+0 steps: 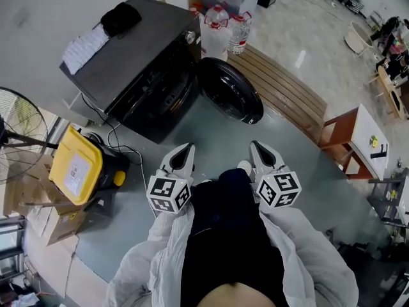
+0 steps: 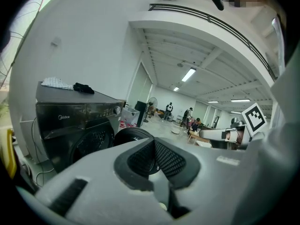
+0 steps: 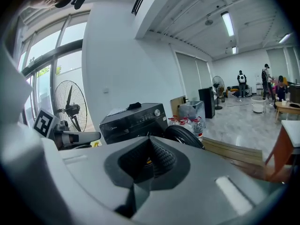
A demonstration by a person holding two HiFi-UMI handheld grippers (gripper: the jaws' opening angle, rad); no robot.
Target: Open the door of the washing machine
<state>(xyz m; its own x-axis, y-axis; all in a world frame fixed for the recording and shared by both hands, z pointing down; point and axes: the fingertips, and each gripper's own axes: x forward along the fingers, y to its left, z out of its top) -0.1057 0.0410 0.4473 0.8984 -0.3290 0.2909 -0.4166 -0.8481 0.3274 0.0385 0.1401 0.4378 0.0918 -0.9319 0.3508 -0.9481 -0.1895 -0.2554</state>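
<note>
We face the dark washing machine (image 1: pixel 137 62), its round door (image 1: pixel 230 89) swung wide open. Well short of it, our left gripper (image 1: pixel 189 147) and right gripper (image 1: pixel 254 144) each hold their jaws together, empty. The small black heap (image 1: pixel 121 18) on top is perhaps cloth.

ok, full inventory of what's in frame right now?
washing machine: one, black, upper left
door: one, black, swung open beside the machine
cloth: one, black, on the machine's top
patterned sheet: one, white, beside the cloth
water bottles: at least two, clear, red caps, behind door
lidded box: one, yellow, floor left of machine
slatted bench: one, wooden, right of door
fan: one, black, far left
left gripper: one, grey, bottom centre, shut
right gripper: one, grey, bottom centre, shut
</note>
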